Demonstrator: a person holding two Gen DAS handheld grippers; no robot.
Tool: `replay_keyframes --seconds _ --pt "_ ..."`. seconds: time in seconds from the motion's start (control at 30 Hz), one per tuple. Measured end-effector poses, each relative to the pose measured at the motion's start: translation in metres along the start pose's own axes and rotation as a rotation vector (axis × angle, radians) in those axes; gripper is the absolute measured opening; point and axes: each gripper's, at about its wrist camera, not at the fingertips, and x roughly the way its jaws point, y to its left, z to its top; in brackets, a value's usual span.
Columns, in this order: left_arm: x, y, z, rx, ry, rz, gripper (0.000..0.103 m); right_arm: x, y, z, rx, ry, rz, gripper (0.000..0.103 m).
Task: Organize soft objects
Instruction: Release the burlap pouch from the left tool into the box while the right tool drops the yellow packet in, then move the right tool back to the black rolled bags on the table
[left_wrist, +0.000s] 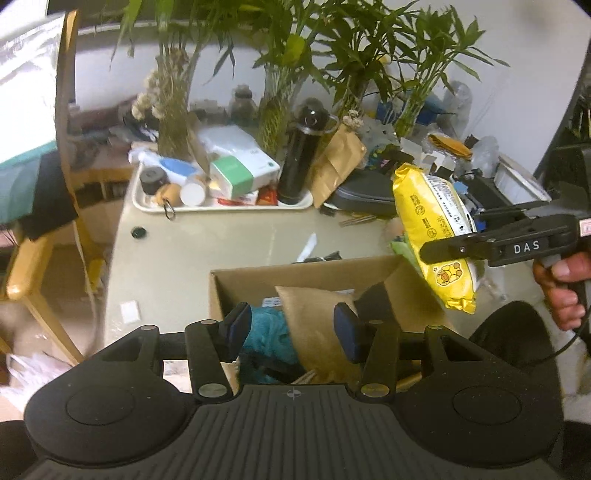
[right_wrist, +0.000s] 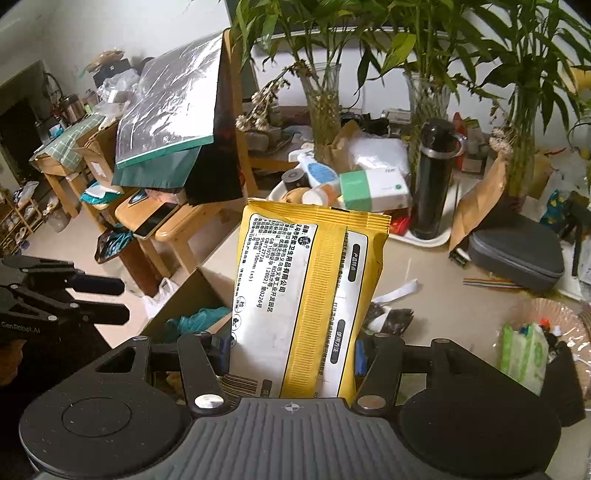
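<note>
Carrying a yellow wipes pack (right_wrist: 306, 295) clamped between its pads, the right gripper (right_wrist: 291, 354) holds it in the air just beside the cardboard box (left_wrist: 258, 280), not yet over the opening as far as the left wrist view shows. Inside the box a teal cloth (left_wrist: 266, 336) and a tan padded pouch (left_wrist: 314, 325) already lie, so part of the sorting looks done. The left gripper (left_wrist: 291, 328) hangs above those two with its jaws apart and nothing pressed between the pads. Left to do, by my reading: lower the yellow pack into the box and let go. A green soft pack (right_wrist: 524, 350) sits in a clear bowl (right_wrist: 576, 325) on the table (left_wrist: 177, 254), well apart from the box, and probably waits its turn
</note>
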Motion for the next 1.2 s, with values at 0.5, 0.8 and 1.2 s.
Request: replay_keyframes --seconds 0.5,0.8,1.2 --pt "-0.014 0.006 -0.009 -0.006 -0.039 0.040 0.049 0.036 0.047 0.002 -0.138 0.102 0.143 0.081" --pt "-0.024 0.009 -0.018 0.003 -0.033 0.087 0.049 0.034 0.047 -0.019 -0.156 0.073 0.092 0.103" --pt "-0.035 -0.008 -0.019 -0.008 -0.050 0.080 0.049 0.003 0.025 -0.041 -0.074 0.021 0.049 0.103"
